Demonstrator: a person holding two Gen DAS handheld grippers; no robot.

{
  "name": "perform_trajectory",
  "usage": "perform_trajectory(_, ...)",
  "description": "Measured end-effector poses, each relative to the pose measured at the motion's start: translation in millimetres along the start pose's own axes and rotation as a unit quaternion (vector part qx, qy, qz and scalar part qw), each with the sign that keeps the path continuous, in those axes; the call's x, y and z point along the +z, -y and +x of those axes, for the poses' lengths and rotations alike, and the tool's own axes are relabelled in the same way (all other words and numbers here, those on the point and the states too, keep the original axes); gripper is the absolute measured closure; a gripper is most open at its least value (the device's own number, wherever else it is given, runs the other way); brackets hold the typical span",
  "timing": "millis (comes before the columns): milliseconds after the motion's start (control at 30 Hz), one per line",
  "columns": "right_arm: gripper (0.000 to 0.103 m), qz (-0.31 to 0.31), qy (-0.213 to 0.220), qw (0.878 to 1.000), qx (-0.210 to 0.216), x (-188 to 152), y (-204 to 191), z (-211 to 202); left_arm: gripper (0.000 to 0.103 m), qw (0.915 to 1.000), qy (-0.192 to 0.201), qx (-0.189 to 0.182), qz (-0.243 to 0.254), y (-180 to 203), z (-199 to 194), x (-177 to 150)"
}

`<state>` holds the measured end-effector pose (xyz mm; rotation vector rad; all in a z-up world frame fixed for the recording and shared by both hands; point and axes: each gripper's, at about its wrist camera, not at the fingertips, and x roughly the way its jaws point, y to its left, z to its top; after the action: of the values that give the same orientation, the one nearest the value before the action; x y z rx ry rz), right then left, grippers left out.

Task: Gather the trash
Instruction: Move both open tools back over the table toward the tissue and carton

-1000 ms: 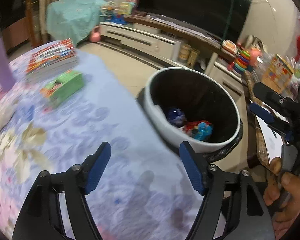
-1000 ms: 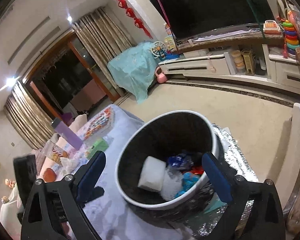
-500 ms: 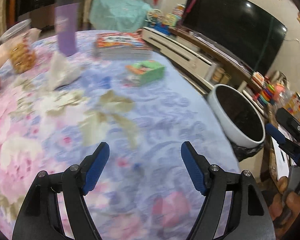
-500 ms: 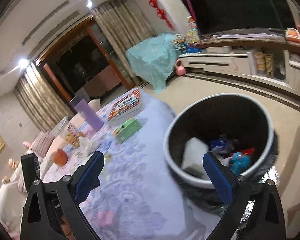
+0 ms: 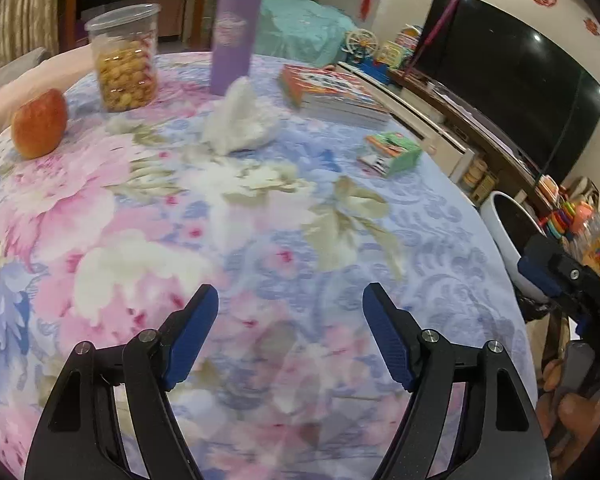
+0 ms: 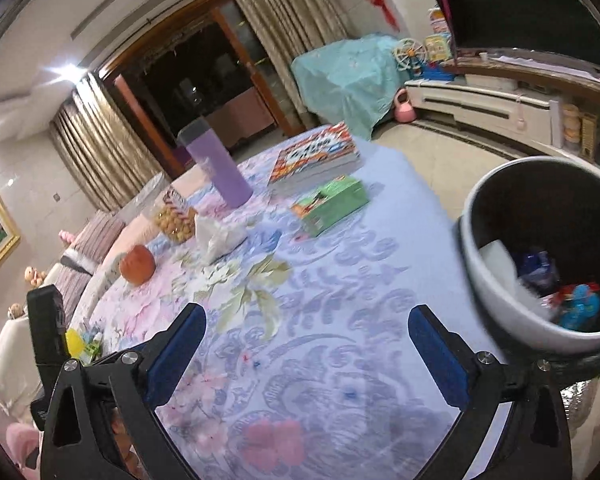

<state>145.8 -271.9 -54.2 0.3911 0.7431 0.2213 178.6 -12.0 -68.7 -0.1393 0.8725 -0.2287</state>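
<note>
Near tablecloth (image 5: pixel 260 240) bare — far side crowded: tissue (image 5: pixel 240 120), bottle (image 5: pixel 234 36).

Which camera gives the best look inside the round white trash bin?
The right wrist view: the round white trash bin shows its dark inside and the wrappers in it. The left wrist view catches only part of its rim.

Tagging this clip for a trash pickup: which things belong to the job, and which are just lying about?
Job:
crumpled tissue
bin
left gripper, open
right gripper, open

Lying about:
apple
snack jar
purple bottle
books
green box
</note>
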Motion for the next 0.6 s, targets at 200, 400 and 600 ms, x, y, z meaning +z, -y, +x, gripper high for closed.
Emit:
perform_trajectory(200,0.001,-0.017,-0.019,1.0,-0.001,1.0,-14.3,31.3,0.026,0.9998,-0.007,0.015,-0.015,-21.6,7.0,6.5)
perform_trajectory(400,0.001,-0.03,-0.037,0.999,-0.013,7.1,-12.0,55.4,0.026,0.9995,-0.012,0.022,-0.017,-27.7,19.6,17.6)
perform_trajectory(600,0.001,-0.047,-0.047,0.998,-0.017,20.7,-4.6,71.3,0.026,0.9994,-0.017,0.024,-0.016,-31.8,35.7,37.1)
